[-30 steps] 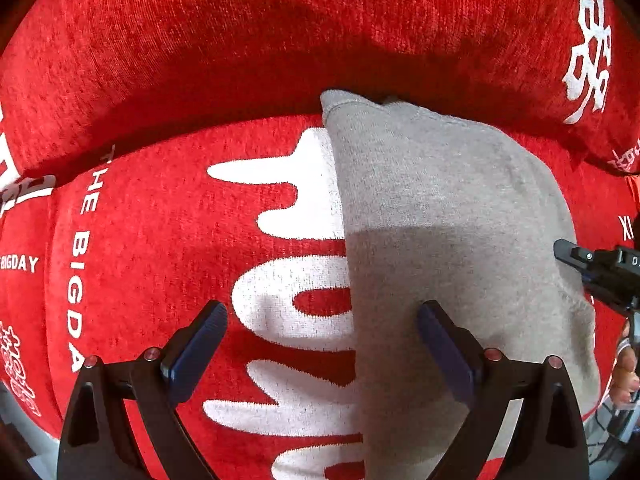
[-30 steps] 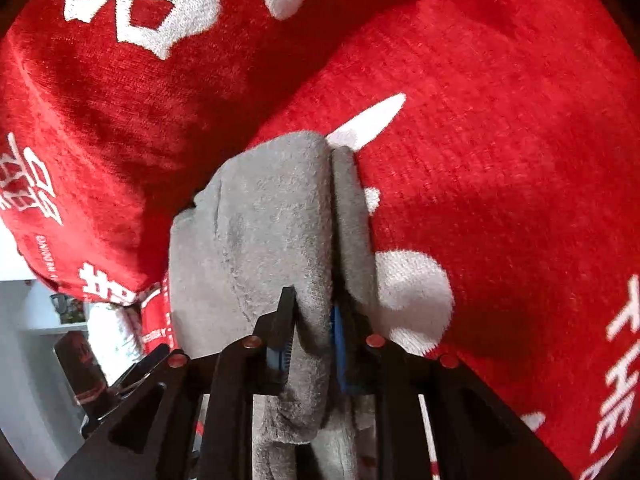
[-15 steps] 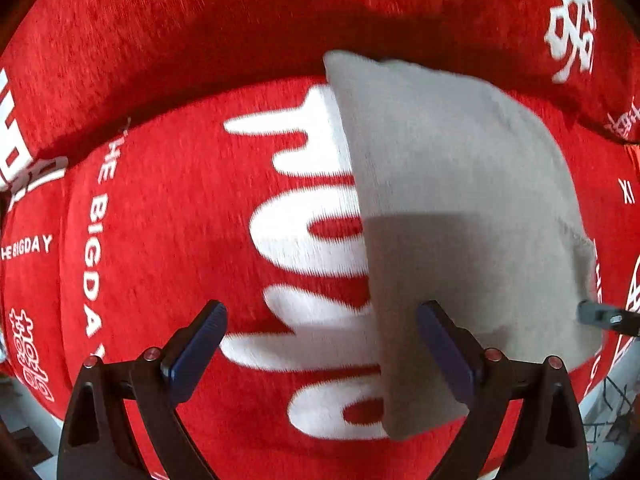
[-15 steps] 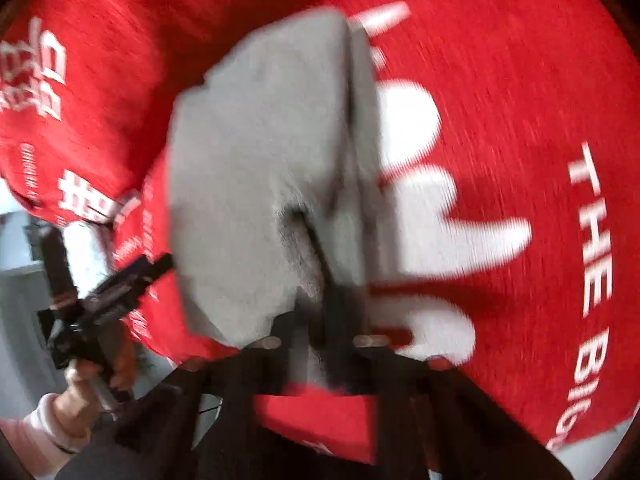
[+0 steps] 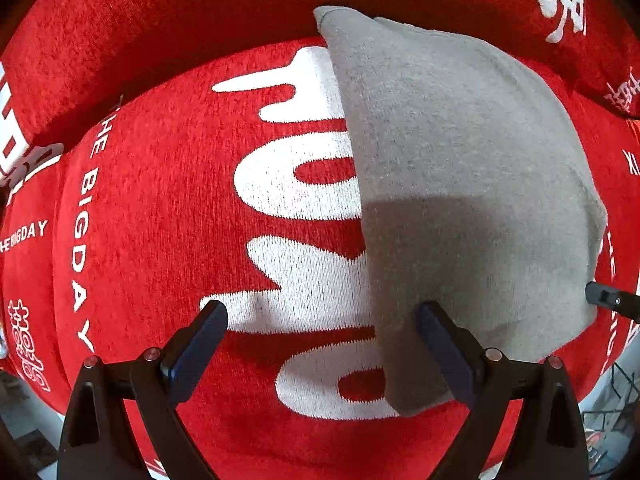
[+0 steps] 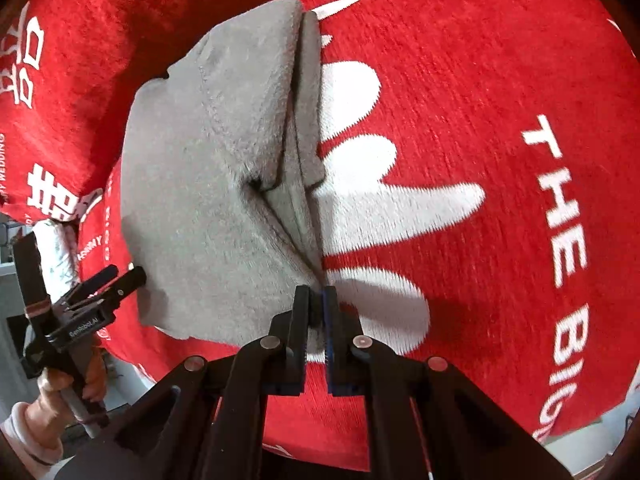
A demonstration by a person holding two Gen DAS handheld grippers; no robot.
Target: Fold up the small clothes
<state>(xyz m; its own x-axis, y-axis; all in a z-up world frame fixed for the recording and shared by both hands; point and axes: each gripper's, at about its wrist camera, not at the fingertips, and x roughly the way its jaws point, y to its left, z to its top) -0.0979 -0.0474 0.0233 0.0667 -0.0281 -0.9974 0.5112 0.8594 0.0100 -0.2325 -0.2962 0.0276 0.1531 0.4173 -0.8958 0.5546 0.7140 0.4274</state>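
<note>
A small grey garment [image 5: 460, 180] lies folded on a red blanket, its straight edge running down the middle of the left wrist view. My left gripper [image 5: 320, 312] hangs open above it and points straight down, one finger [image 5: 436, 332] over the grey cloth and the other over the red. In the right wrist view the same garment [image 6: 208, 184] shows two stacked layers. My right gripper [image 6: 318, 308] is shut on the near corner of those layers, pinching the cloth. The left gripper [image 6: 108, 284] sits beside the garment's left edge there.
The red blanket [image 5: 168, 208] with large white lettering covers the whole surface and rises into a fold [image 5: 200, 12] at the back. A hand [image 6: 60, 384] in a pale sleeve holds the left gripper. The blanket's front edge [image 6: 580, 428] drops to a light floor.
My right gripper has drawn back from the garment with the corner still pinched, so the grey cloth now stretches away from it. The left gripper drifted sideways above the cloth and stayed open.
</note>
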